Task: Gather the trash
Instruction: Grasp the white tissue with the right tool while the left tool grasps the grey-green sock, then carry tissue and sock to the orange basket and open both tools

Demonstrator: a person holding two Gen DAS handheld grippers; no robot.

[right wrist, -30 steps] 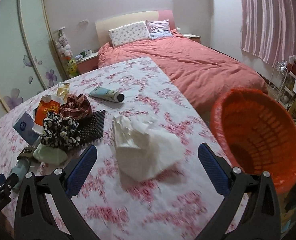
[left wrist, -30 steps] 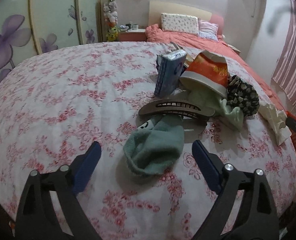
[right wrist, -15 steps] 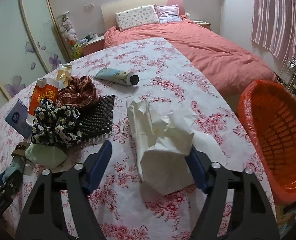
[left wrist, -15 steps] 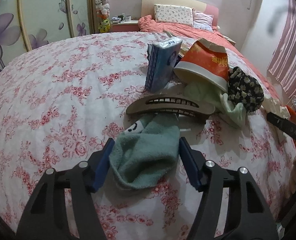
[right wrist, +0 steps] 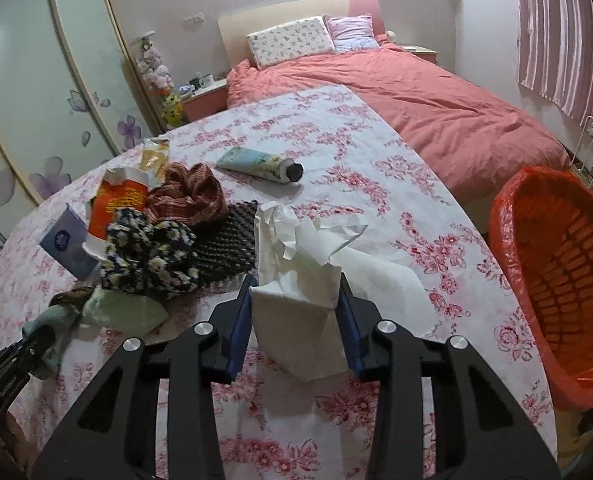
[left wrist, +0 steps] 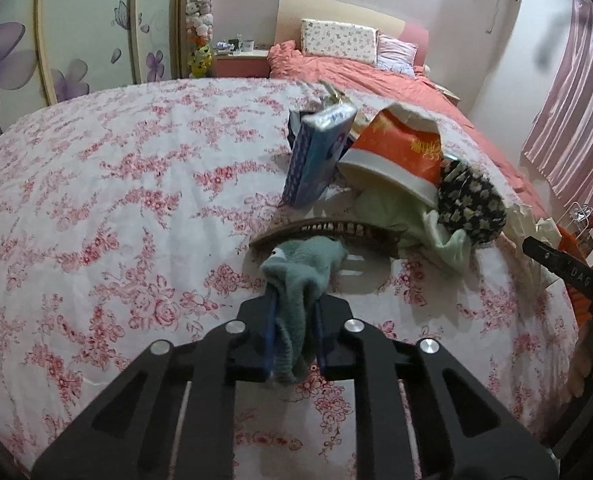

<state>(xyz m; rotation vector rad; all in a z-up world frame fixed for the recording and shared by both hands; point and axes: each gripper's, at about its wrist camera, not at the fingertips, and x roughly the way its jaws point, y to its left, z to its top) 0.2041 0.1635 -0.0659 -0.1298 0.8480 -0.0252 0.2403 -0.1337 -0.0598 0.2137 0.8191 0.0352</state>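
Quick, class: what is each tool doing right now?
Left tool: just closed, shut on the sock.
Right tool: just closed, shut on the paper.

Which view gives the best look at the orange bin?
The right wrist view: the orange bin, lined with an orange bag, fills its right edge beside the floral cloth, open mouth and slotted wall showing. The left wrist view catches only an orange sliver at far right, behind the other gripper's black arm.

A home bedroom: beyond the tongs stands a bed (right wrist: 436,108) with a coral duvet, two pillows (right wrist: 292,40) and a headboard, flanked by a flower-printed sliding wardrobe (left wrist: 76,32), stacked plush toys (left wrist: 199,20) and striped pink curtains (right wrist: 564,28).
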